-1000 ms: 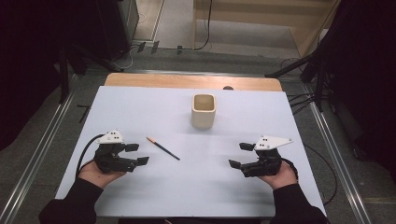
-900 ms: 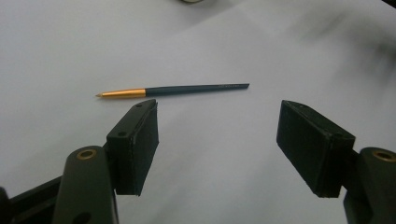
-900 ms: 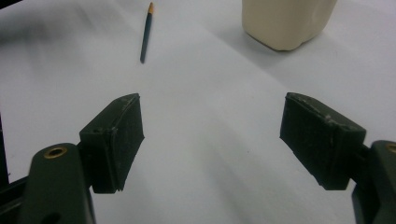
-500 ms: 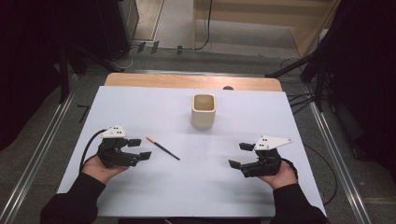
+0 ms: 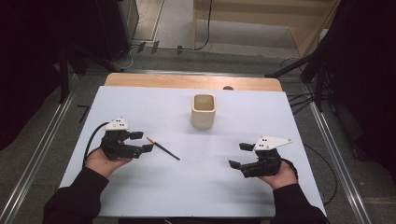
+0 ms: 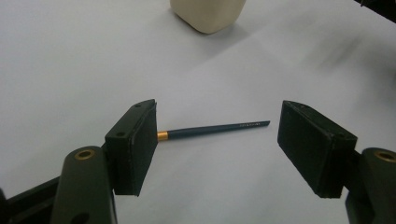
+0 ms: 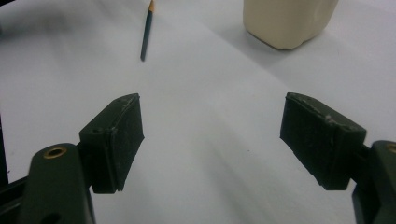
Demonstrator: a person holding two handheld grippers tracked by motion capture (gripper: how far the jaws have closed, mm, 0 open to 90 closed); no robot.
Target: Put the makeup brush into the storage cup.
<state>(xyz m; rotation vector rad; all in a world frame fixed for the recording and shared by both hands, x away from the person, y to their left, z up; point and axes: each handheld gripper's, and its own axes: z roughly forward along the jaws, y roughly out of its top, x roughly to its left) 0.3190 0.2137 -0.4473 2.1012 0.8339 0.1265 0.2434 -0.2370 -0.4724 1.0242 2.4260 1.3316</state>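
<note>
While both hands rested low on the white table (image 5: 140, 196), the scene read as follows.
Left gripper (image 5: 142, 141): jaws spread wide and empty, aimed at the pencil (image 5: 163, 149), probably lining up a pick.
Pencil: lay flat just beside that gripper, at its 3 o'clock, orange end nearest the jaws.
Cup (image 5: 204, 111): stood upright at 12 o'clock, well apart, likely the pencil's destination.
Right gripper (image 5: 240, 155): jaws apart, holding nothing, idle at 4 o'clock.
</note>
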